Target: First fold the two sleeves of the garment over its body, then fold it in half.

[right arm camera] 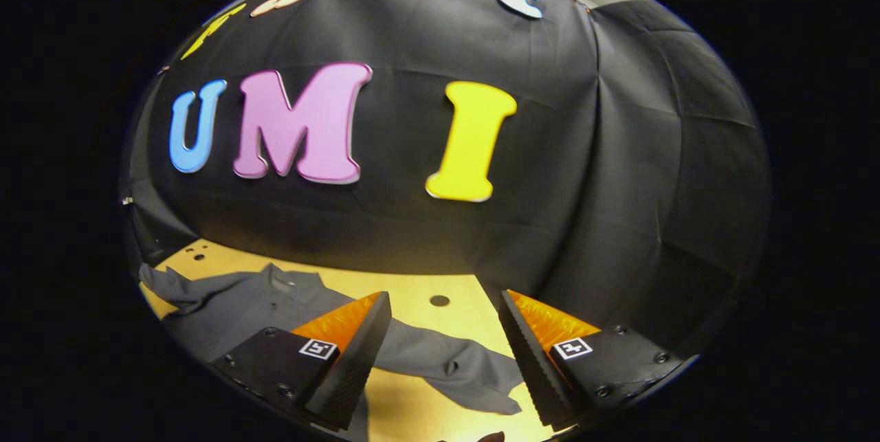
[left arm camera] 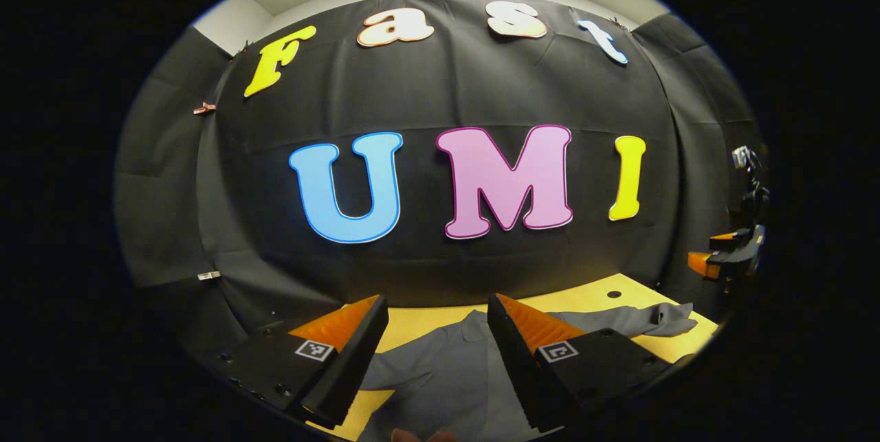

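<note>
A grey long-sleeved shirt [left arm camera: 447, 366] lies spread on the yellow wooden table [left arm camera: 584, 301], collar toward the back wall. One sleeve [left arm camera: 639, 322] stretches out to the right in the left gripper view. My left gripper [left arm camera: 438, 366] is open above the shirt's body, nothing between its fingers. In the right gripper view the shirt's body [right arm camera: 234, 308] lies at the left and a sleeve [right arm camera: 454, 366] runs across the table between the fingers. My right gripper [right arm camera: 443, 370] hovers open over that sleeve. The right gripper [left arm camera: 729, 253] also shows at the far right edge of the left gripper view.
Black cloth walls close the booth behind and to both sides of the table. Small round holes [right arm camera: 439, 300] dot the tabletop [right arm camera: 412, 291]. Bare table lies beyond the sleeve toward the back wall.
</note>
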Demonstrator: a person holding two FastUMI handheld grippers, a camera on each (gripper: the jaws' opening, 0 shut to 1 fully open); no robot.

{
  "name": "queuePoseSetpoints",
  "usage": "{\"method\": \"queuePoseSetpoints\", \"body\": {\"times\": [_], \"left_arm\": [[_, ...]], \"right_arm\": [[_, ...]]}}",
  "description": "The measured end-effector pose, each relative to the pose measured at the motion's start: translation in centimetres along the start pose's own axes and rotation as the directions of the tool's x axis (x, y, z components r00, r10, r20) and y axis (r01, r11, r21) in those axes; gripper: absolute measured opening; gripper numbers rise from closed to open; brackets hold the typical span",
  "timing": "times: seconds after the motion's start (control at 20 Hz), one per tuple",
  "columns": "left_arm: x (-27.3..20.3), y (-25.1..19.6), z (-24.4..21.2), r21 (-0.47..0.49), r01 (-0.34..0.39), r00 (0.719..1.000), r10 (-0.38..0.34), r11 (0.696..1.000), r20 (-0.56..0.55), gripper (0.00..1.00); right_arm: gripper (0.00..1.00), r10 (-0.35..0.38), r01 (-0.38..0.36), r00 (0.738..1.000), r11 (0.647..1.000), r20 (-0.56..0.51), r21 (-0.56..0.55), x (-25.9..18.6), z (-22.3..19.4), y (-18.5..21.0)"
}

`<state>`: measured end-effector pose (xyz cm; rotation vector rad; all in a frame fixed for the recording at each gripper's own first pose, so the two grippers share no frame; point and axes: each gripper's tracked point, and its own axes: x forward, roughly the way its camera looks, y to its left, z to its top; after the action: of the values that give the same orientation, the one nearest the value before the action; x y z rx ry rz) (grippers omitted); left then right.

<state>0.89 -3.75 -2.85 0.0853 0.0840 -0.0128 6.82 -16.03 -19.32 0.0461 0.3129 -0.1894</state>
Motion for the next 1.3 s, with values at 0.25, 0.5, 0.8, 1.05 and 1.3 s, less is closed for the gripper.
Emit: {"method": "queuePoseSetpoints", "body": {"times": [0.25, 0.5, 0.8, 1.05, 1.3], "left_arm": [[0.1, -1.5, -1.4, 0.022, 0.006, 0.999, -0.005, 1.0, -0.041, 0.92], [0.2, -2.1, -2.9, 0.021, 0.001, 0.996, 0.0, 1.0, -0.084, 0.95], [0.2, -1.5, -3.9, 0.013, -0.044, 0.991, 0.045, 0.999, -0.126, 0.95], [-0.2, -0.5, -4.7, 0.034, -0.073, 0.984, 0.078, 0.997, -0.157, 0.95], [-0.2, 0.1, -5.2, 0.01, -0.1, 0.98, 0.1, 0.995, -0.172, 0.95]], "right_arm": [[0.98, -0.054, 0.068, 0.984, 0.994, -0.171, 0.08, 5.8, -8.5, -4.2], [0.98, -0.1, 0.116, 0.953, 0.993, -0.285, 0.039, 8.3, -15.3, -7.1], [0.98, -0.126, 0.144, 0.901, 0.99, -0.415, 0.012, 9.8, -22.3, -8.8], [0.98, -0.11, 0.13, 0.872, 0.992, -0.477, 0.008, 10.6, -25.7, -8.9], [0.72, -0.06, 0.116, 0.872, 0.99, -0.486, 0.086, 10.7, -26.4, -7.8]]}}
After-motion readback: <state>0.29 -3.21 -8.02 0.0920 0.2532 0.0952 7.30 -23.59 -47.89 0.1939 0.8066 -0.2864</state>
